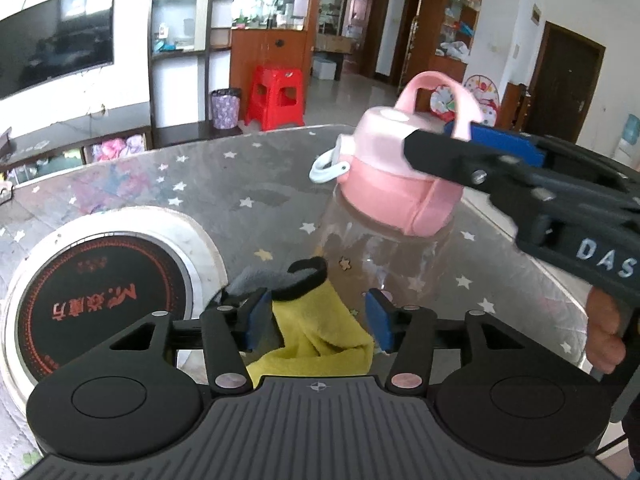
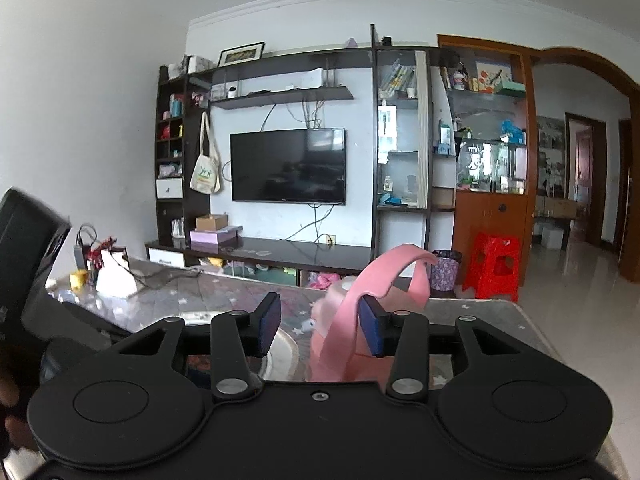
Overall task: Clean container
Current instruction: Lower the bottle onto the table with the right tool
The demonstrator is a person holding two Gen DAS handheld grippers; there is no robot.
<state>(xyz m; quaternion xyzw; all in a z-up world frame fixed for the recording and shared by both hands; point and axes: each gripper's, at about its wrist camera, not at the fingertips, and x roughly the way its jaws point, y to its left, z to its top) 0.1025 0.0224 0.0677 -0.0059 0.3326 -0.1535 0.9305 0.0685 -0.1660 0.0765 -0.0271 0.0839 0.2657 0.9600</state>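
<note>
A clear bottle (image 1: 384,256) with a pink lid (image 1: 396,184) stands on the tabletop (image 1: 208,184), right of the middle of the left wrist view. The right tool (image 1: 430,138) comes in from the right edge. Its fingers sit on both sides of the pink handle (image 1: 464,108), spread apart and not pinching it. In the right wrist view the handle (image 2: 384,276) stands between the blue pads (image 2: 370,330). The left tool (image 1: 318,320) is low in the picture, wide apart, with a yellow cloth (image 1: 316,332) lying loose between its fingers. A round black cooker (image 1: 104,308) is at the lower left.
</note>
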